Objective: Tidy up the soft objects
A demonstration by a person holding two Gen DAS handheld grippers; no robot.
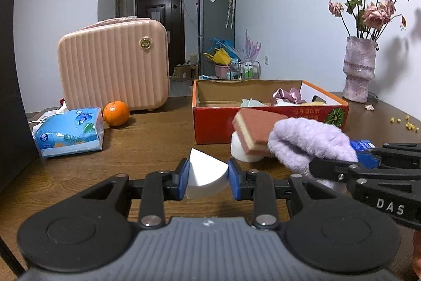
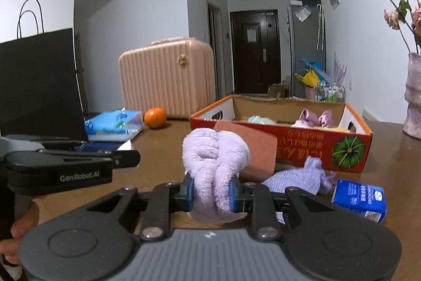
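Observation:
My left gripper is shut on a white wedge-shaped sponge just above the wooden table. My right gripper is shut on a fluffy lilac cloth, which also shows in the left wrist view. A red-brown and yellow scrub sponge leans behind the cloth, over a white object. An open red cardboard box holds several soft items, among them a pink satin bow. A lilac checked cloth lies in front of the box.
A pink ribbed suitcase, an orange and a blue tissue pack sit at the left. A black paper bag stands far left. A vase of dried roses stands at the right. A small blue carton lies near my right gripper.

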